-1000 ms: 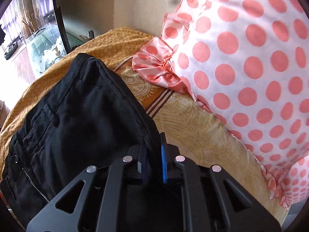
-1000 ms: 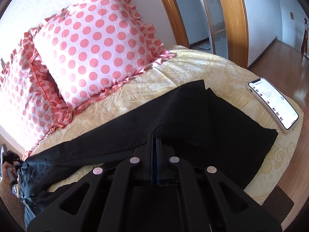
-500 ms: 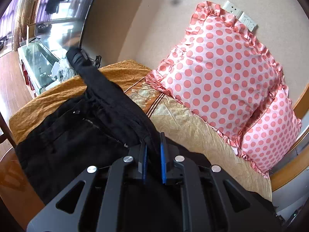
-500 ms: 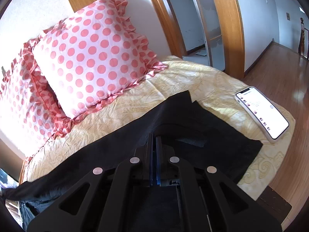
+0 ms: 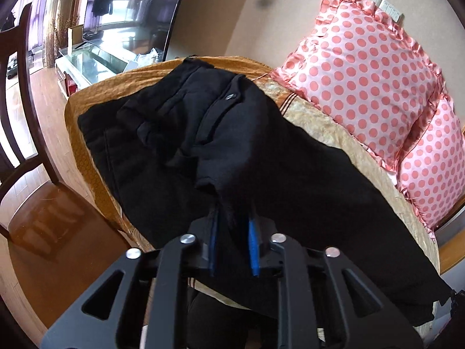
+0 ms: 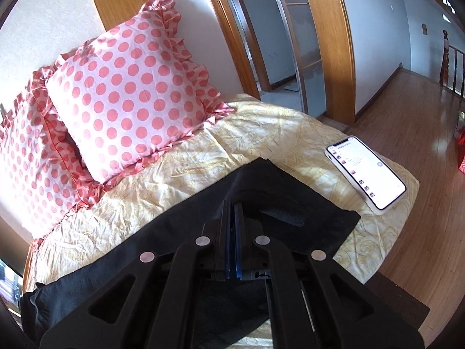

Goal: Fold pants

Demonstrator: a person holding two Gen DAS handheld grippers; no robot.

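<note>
On bed (image 6: 290, 133): waist end of black pants (image 5: 232, 133) just released by left gripper (image 5: 234, 237).
Left jaws have just been opening, cloth loose between; right gripper (image 6: 234, 218) kept clamped on leg hem; fold laid over.

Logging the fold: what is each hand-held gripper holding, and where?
Right hand-held gripper is shut on the black pants near the leg end. Left hand-held gripper has just been opening; fabric still lies between its jaws, unpressed.
</note>
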